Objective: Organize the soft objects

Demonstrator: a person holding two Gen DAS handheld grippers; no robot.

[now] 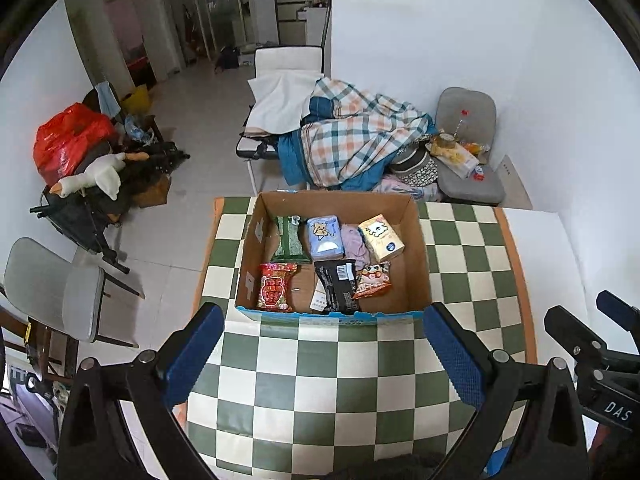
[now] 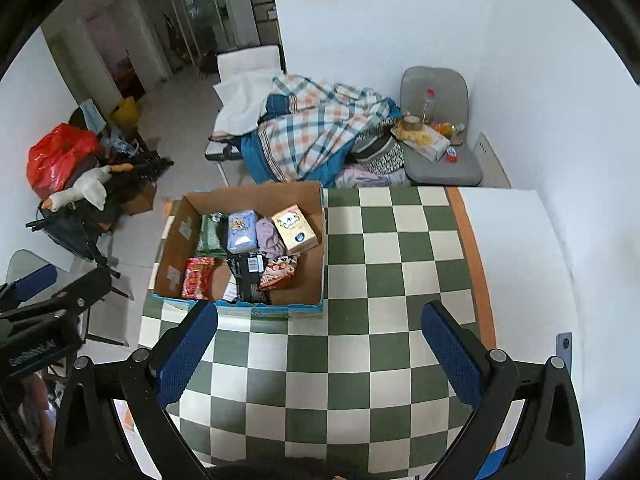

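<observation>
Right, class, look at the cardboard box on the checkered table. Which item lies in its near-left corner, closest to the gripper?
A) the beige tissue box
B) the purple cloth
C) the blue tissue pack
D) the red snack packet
D: the red snack packet lies in the near-left corner of the cardboard box, while the blue tissue pack, beige tissue box and purple cloth sit towards the far side.

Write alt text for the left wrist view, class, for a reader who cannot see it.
An open cardboard box of snack packets and tissue packs sits on a green-and-white checked table, straight ahead of the left tongs, which are open and empty. Behind the table are a plaid blanket and a grey chair.
</observation>
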